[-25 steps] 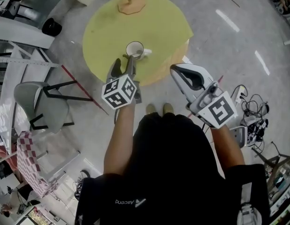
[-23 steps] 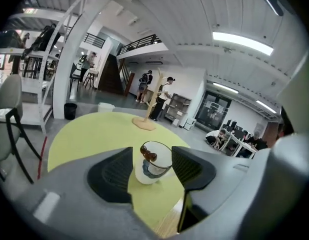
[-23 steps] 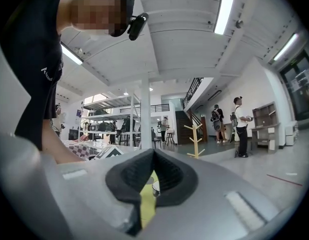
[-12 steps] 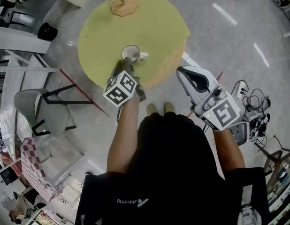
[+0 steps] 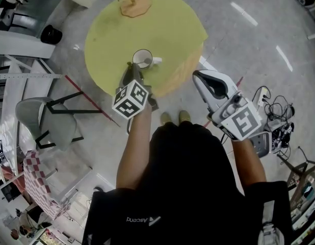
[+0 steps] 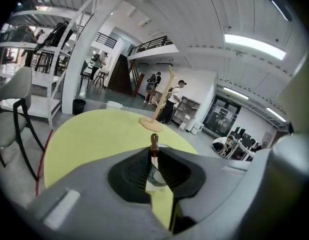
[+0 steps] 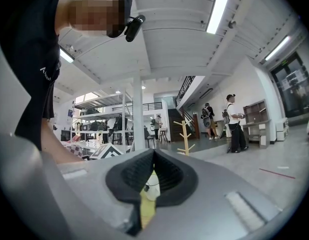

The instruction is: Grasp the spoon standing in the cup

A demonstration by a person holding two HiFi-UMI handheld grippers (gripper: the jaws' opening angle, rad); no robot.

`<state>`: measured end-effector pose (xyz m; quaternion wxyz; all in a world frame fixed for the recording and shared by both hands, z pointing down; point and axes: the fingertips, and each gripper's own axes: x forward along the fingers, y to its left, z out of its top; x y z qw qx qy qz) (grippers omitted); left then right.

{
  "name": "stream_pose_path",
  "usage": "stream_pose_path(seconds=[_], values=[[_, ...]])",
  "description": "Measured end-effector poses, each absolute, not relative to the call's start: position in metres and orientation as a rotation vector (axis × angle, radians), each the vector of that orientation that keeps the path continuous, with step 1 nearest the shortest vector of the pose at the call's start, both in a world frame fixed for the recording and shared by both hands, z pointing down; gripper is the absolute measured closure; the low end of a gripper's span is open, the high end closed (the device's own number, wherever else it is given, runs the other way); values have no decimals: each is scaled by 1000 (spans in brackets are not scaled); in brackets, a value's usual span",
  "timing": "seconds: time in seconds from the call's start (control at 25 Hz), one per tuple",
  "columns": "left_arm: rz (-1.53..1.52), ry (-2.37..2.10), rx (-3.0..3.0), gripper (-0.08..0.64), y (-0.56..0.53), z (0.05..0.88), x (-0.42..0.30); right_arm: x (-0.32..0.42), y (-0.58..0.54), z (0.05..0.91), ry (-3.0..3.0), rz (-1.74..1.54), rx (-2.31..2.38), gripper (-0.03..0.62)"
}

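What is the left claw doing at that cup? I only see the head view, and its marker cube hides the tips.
Observer: In the left gripper view, the left gripper has just been closing its jaws. They now pinch the spoon just below its brown top.
Operator: And the other claw?
Observer: The right gripper view shows the right gripper shut with nothing in it. The cup is visible beyond its pads.

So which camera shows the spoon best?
Left gripper view: the spoon's brown handle sits close up between the jaws of the left hand-held gripper, which have just been closing on it. Head view: that gripper hides it. Right gripper view: only the cup shows.
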<state>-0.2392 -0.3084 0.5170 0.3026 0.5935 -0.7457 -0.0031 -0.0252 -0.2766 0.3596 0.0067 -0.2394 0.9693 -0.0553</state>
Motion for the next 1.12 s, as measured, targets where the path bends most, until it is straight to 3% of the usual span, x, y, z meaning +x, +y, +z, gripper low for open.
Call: stream_pose_path(seconds=[0.6,1.12], values=[[-20,-1967,2048,514,-292,408,-228,-39,-277,339,2967,-170,-750,589],[-224,-1948,2405,514,-228,280,-219,-55,-251,289,2900,-83,-671,589]])
